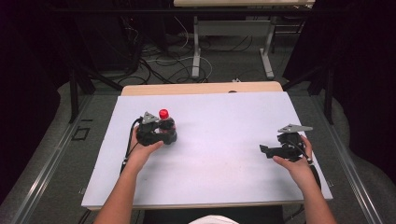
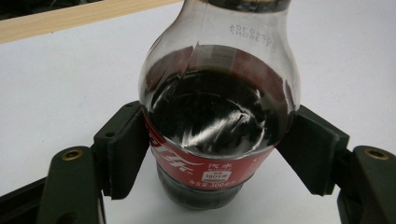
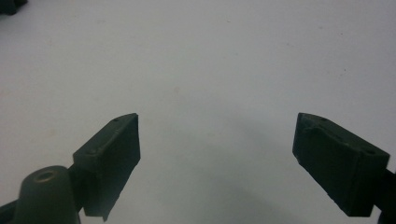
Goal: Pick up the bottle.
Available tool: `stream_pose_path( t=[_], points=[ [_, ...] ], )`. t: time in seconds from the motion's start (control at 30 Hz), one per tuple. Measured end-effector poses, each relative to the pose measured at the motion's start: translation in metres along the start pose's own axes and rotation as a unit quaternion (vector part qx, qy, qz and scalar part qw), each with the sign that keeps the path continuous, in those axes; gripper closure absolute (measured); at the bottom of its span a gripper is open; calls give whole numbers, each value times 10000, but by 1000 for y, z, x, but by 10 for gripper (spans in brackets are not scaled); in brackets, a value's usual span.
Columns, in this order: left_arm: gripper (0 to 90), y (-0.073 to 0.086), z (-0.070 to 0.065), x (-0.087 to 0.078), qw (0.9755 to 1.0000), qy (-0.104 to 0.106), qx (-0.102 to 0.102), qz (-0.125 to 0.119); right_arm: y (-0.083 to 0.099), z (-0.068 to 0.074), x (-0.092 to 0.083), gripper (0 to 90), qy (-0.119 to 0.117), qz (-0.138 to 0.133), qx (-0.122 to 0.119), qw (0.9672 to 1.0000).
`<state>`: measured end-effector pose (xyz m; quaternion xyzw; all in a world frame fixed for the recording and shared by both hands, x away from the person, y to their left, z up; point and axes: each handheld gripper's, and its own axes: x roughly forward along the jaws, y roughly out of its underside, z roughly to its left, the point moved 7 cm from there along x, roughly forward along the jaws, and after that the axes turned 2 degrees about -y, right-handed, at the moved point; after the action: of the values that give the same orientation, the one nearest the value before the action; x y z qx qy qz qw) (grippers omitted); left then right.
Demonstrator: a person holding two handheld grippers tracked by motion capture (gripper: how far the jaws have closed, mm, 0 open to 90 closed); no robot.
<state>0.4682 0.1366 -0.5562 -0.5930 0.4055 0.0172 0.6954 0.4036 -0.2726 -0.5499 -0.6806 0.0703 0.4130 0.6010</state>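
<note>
clearly the left gripper [image 2: 217, 154] has its two black pads [image 2: 122, 151] set on either side of the cola bottle [image 2: 218, 116], pressed to the red label band low on the body, so the jaws are closed onto it and no gap shows at either pad. the bottle stands upright on the white table sheet [image 1: 224, 154], left of centre and toward the far half, its red cap [image 1: 163, 113] showing above the gripper in the high view. it is partly full of dark drink, so the weight sits low and the liquid will slosh. to do this step well, the grip should stay level and square on the label, where the wall is straight; higher up the shoulder curves in and the pads could slide. any lift looks best taken straight up and slowly, with the bottle kept vertical.

outward from the pads, the left hand [image 1: 140, 151] wraps the gripper body from behind, wrist fairly straight, forearm running in from the bottom edge at a slight angle toward the bottle.

the right gripper [image 3: 217, 161] has its jaws spread wide with nothing between them, just bare white sheet below. it sits near the right edge of the table, well apart from the bottle, pointing inward to the left, held by the right hand [image 1: 296, 163] with the forearm angled in from the lower right.
</note>
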Motion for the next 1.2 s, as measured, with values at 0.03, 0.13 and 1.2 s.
stream_pose_path(
  t=[0.03, 0.13, 1.2],
  points=[
    [290, 0, 0, 0, 10000, 0, 10, 5, 0, 0, 0, 148, 1, 1, 3, 10000],
    [293, 0, 0, -1, 10000, -5, 26, 43, -1, -1, -2, 148, 39, -17, 18, 10000],
    [299, -12, -18, -25, 9998, 85, 161, -93, -3, 4, 1, 148, -6, -100, -69, 9999]
  ],
)
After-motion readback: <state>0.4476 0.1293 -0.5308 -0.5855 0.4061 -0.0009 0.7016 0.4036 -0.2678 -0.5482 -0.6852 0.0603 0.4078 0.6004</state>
